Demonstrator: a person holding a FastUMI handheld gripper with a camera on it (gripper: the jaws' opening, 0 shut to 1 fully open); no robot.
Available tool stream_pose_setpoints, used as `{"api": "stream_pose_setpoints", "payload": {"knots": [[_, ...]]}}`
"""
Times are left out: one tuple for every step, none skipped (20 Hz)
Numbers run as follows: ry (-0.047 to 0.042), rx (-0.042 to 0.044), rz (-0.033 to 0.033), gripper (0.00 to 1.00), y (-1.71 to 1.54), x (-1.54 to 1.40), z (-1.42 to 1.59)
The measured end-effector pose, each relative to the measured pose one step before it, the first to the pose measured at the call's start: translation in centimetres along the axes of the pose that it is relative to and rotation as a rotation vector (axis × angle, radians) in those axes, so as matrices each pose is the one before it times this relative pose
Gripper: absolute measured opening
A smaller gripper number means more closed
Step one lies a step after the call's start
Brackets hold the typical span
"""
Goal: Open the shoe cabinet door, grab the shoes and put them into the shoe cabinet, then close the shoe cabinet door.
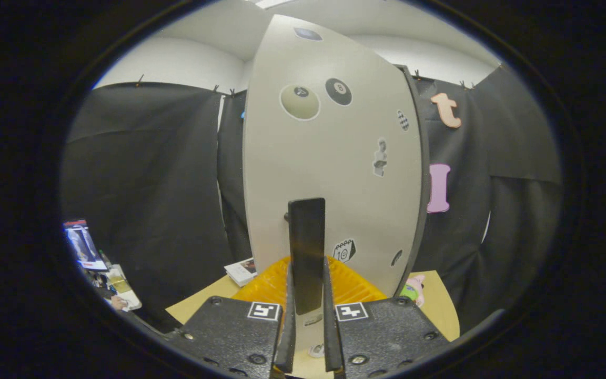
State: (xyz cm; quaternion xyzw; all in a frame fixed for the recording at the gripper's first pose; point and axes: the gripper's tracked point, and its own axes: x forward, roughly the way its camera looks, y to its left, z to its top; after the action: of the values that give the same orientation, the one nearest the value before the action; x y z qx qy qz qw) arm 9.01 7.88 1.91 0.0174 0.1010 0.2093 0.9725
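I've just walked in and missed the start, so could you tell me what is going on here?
A person is working a handheld gripper at a pale shoe cabinet door covered in stickers. The two fingers are closed on the dark upright door handle, which stands between them. Behind the handle lies an orange ribbed item on a tan table, with a small pink toy at the door's lower right. Whether the door is being opened or closed cannot be told from this moment.

"8" on black ball sticker (339,91); "10" on sticker (344,250), cabinet door (329,173).
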Motion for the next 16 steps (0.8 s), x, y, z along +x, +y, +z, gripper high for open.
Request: {"api": "stream_pose_setpoints", "payload": {"knots": [[-0.00190, 0.00135, -0.00815, 0.25, -0.578, -0.524, 0.017], [-0.00270, -0.00407, -0.00758, 0.25, -0.534, -0.469, -0.055], [-0.00168, -0.00301, -0.00845, 0.24, -0.688, -0.432, 0.064], [-0.00335, -0.00009, -0.01169, 0.23, -0.607, -0.312, -0.013], [0.00090, -0.01119, -0.01669, 0.21, -0.738, -0.265, -0.008], [-0.00445, -0.00169, -0.02416, 0.20, -0.771, -0.299, 0.044], [-0.00812, 0.00095, -0.02610, 0.18, -0.693, -0.139, 0.108], [-0.01101, 0.00880, -0.02687, 0.17, -0.778, -0.127, 0.097], [-0.01254, 0.00668, -0.02429, 0.16, -0.836, -0.188, 0.205], [-0.00454, 0.00998, -0.02164, 0.15, -0.945, -0.114, 0.145], [-0.00187, 0.00885, -0.01700, 0.14, -0.939, -0.044, 0.047], [0.00376, 0.00823, -0.01089, 0.14, -0.993, -0.081, -0.133], [0.00072, 0.01602, -0.00959, 0.13, -1.022, -0.183, 0.056], [-0.00822, 0.02013, -0.01486, 0.12, -0.746, -0.084, 0.109], [-0.00611, 0.00728, -0.01928, 0.11, -0.861, 0.029, 0.070], [0.00038, 0.00310, 0.00611, 0.09, -0.525, -0.361, -0.120]]}}
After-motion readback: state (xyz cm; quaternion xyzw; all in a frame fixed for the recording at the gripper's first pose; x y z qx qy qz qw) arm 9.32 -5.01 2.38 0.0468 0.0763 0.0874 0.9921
